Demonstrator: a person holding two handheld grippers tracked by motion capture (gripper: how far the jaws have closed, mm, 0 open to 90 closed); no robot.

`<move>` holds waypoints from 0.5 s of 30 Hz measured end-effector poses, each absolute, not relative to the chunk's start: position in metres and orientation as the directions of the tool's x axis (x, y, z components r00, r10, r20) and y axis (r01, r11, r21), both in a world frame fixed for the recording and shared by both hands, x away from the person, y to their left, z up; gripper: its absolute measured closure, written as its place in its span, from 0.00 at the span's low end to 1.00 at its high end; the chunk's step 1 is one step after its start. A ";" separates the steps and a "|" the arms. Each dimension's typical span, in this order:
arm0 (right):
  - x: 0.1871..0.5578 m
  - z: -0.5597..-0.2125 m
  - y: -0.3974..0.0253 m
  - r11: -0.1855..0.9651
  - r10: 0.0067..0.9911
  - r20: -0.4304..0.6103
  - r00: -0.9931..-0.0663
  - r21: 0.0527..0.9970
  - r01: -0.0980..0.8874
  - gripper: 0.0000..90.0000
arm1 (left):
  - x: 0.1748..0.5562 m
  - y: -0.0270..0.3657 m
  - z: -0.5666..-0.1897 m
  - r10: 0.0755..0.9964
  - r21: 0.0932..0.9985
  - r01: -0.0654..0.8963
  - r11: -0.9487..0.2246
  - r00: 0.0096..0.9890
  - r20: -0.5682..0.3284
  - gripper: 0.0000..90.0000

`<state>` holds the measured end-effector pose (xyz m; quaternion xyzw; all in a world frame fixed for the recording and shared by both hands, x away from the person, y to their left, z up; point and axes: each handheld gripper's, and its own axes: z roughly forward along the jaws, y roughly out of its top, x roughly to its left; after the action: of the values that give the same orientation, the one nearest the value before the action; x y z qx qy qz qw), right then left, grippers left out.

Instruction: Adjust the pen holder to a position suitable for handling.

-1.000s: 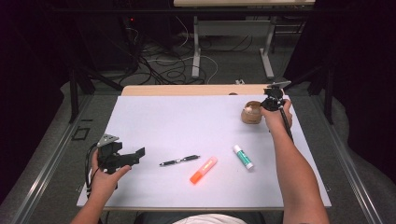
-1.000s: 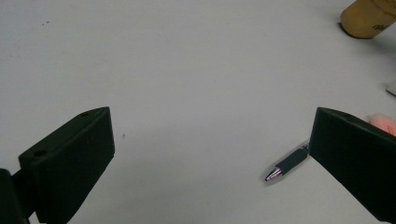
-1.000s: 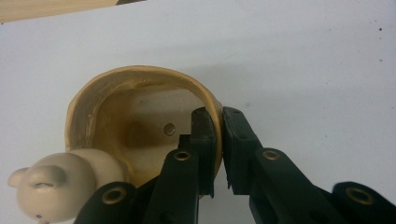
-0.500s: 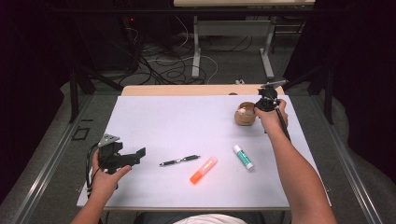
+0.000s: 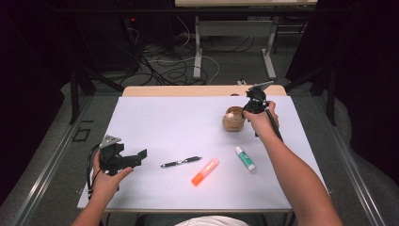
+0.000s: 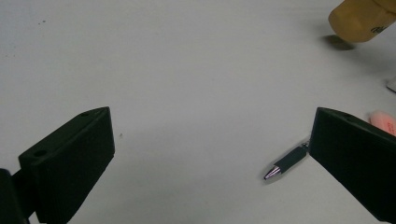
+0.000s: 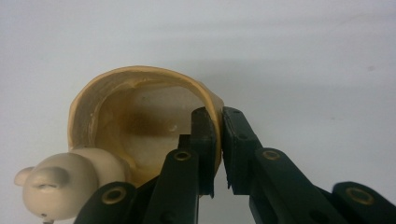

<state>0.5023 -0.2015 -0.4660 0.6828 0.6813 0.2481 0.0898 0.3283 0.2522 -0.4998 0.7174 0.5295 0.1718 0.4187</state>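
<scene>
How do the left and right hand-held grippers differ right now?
The left hand-held gripper has its jaws wide apart and holds nothing; the right hand-held gripper is clamped on the cup rim. The left sits near the table's front edge beside the pen; the right is at the far side. Both are black.

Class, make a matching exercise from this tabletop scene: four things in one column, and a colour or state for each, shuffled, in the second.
1. highlighter
2. pen
3. glue stick
4. wooden cup

A. gripped at its rim by the right gripper
B. orange
C. white with a green cap
D. black, lying nearest the open left gripper

Pairs: 1-B, 2-D, 3-C, 4-A
</scene>
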 end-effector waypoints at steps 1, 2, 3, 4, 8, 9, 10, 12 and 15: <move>0.501 -0.466 -0.199 -0.053 0.974 0.220 -0.054 0.452 0.891 0.93 | 0.328 0.252 -0.499 0.902 0.779 0.620 -0.093 0.383 -0.197 0.00; 0.500 -0.466 -0.195 -0.051 0.971 0.230 -0.060 0.448 0.893 0.93 | 0.328 0.252 -0.499 0.902 0.776 0.623 -0.097 0.385 -0.197 0.00; 0.498 -0.466 -0.192 -0.048 0.969 0.239 -0.065 0.439 0.897 0.93 | 0.329 0.251 -0.500 0.906 0.787 0.611 -0.082 0.374 -0.197 0.00; 0.497 -0.466 -0.190 -0.040 0.967 0.244 -0.075 0.433 0.900 0.93 | 0.329 0.251 -0.500 0.905 0.787 0.611 -0.084 0.377 -0.196 0.00; 0.492 -0.465 -0.179 -0.022 0.963 0.255 -0.091 0.408 0.913 0.93 | 0.329 0.251 -0.500 0.905 0.787 0.611 -0.087 0.379 -0.195 0.00; 0.491 -0.465 -0.176 -0.029 0.958 0.273 -0.087 0.395 0.918 0.93 | 0.329 0.251 -0.500 0.905 0.787 0.611 -0.087 0.379 -0.195 0.00; 0.490 -0.465 -0.173 -0.038 0.958 0.278 -0.077 0.389 0.920 0.93 | 0.329 0.251 -0.500 0.904 0.787 0.611 -0.087 0.380 -0.194 0.00; 0.488 -0.464 -0.169 -0.036 0.949 0.302 -0.085 0.375 0.926 0.93 | 0.329 0.250 -0.500 0.904 0.787 0.611 -0.088 0.381 -0.194 0.00; 0.485 -0.464 -0.162 -0.010 0.951 0.292 -0.104 0.365 0.931 0.93 | 0.329 0.250 -0.500 0.903 0.787 0.611 -0.088 0.382 -0.195 0.00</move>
<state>0.4847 -0.1617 -0.4641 0.6688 0.7034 0.2398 0.0204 0.3287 0.2502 -0.5005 0.7169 0.5279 0.1739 0.4208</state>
